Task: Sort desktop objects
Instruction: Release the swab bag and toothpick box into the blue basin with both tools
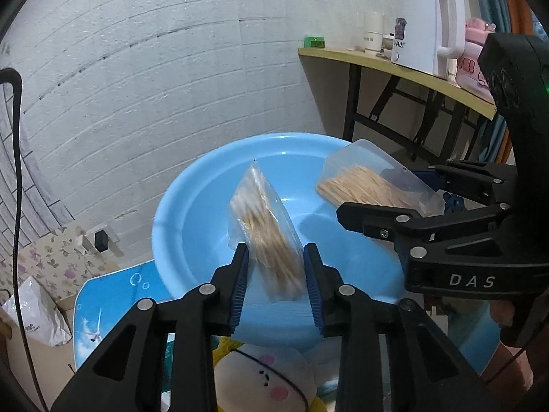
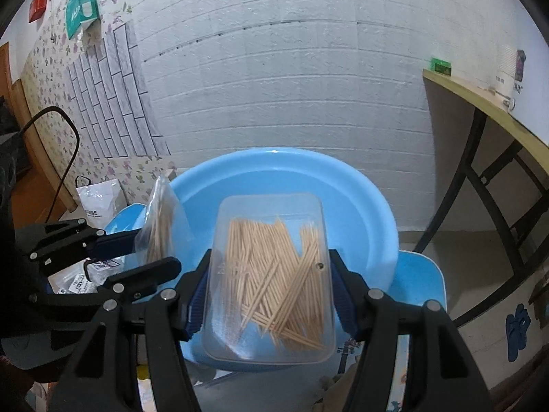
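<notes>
both jaws clamp toothpick packs: bag (image 1: 271, 230) left, box (image 2: 271, 274) right

White capital letters "DAS" stand on the front face of the black plastic right gripper (image 1: 391, 202), seen in the left wrist view. The labels on the white electric kettle (image 1: 425, 24) and the white paper bag (image 1: 37, 312) are too blurred to read.
</notes>
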Available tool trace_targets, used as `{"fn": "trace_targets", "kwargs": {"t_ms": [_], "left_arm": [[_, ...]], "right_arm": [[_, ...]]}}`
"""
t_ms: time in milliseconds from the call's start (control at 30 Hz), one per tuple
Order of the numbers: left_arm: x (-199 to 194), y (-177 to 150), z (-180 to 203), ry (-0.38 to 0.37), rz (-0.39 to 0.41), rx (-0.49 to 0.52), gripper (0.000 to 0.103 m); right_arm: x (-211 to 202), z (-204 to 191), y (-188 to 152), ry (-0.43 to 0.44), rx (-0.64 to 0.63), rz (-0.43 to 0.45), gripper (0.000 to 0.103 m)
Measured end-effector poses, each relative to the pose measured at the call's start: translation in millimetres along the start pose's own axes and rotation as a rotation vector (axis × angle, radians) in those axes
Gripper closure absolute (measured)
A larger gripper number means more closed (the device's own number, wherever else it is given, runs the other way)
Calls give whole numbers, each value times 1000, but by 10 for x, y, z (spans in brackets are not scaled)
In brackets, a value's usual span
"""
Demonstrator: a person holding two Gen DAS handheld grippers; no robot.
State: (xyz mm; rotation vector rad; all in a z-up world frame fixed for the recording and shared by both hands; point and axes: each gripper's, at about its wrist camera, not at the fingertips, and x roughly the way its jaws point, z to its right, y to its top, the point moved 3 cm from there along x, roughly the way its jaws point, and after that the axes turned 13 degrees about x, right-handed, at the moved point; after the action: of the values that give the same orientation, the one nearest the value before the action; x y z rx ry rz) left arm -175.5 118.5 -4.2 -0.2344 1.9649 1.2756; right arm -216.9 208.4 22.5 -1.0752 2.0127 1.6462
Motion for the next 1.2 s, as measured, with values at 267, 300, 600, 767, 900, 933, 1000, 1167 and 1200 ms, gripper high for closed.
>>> {"fn": "trace_targets", "kwargs": {"t_ms": [267,300,600,767,900,933,1000,1167,1200], "left_arm": [[-100,-28,-65,34,13,-20,32],[-118,-30,-69,41,14,-21,31],[-331,-132,-125,106,8,-45,7],[-490,-222,-190,152,6,-71,3],[-565,-390,-243,164,-14,-116,3],[-576,-432,-245,174,-21,-117,2],[-611,-539,-258,207,-36,-121,2],[-759,-758,-369,247,-31,-180,0],[-791,-786,-391,264,-25,-181,0]], "right_arm": [[71,-4,1,3,30,-11,42],[72,-9,-4,3,32,-10,42],[-116,-67,-33,-7,31,30,22],[-302,-113,-40,-6,33,65,19],[-437,-131,-122,34,56,68,19],[-497,-141,-163,50,61,78,19],[-581,-161,-223,43,50,96,19],[-872,-265,-314,-25,-1,198,19],[-916,-282,-315,-29,-3,214,19]]}}
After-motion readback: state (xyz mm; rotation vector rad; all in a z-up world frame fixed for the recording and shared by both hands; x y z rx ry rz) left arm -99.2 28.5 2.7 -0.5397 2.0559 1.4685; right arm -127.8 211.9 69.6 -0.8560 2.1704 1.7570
